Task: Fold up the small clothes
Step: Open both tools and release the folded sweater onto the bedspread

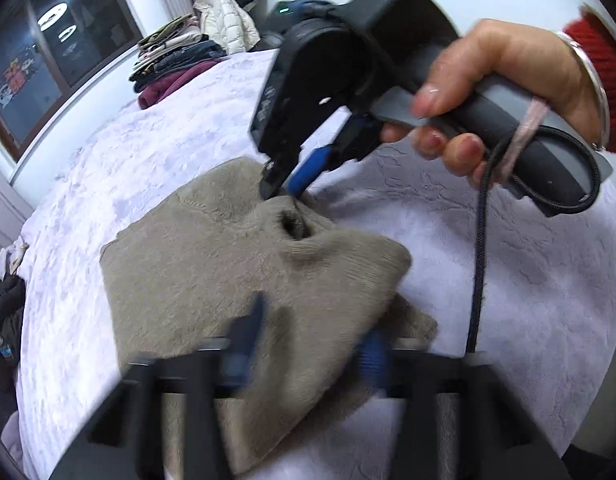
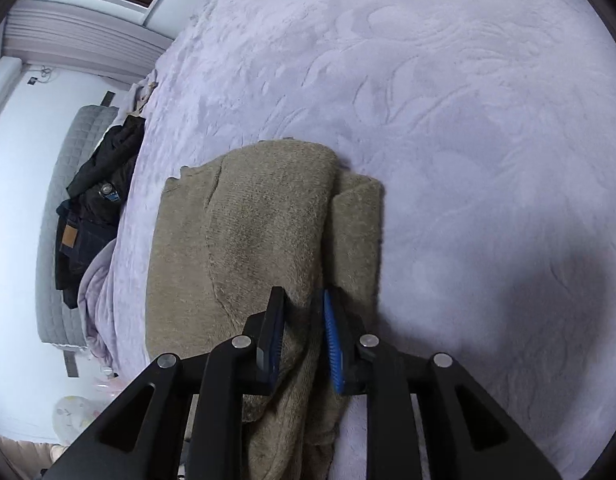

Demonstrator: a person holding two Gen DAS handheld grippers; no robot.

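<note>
A small tan knitted garment (image 1: 227, 280) lies partly folded on the lilac bedspread (image 1: 127, 152). It also fills the middle of the right wrist view (image 2: 259, 232). My right gripper (image 1: 281, 190) pinches a raised fold of the garment at its far edge; its own view shows the jaws (image 2: 303, 320) closed on the knit. My left gripper (image 1: 308, 340) is blurred at the near edge, its blue-padded fingers spread apart over the garment, with cloth lying between them.
A stack of folded clothes (image 1: 175, 60) and a white puffer jacket (image 1: 223, 16) sit at the far side of the bed. Dark clothes (image 2: 95, 208) lie at the bed's left edge by a grey headboard (image 2: 59, 220). A window (image 1: 47, 40) is at the back left.
</note>
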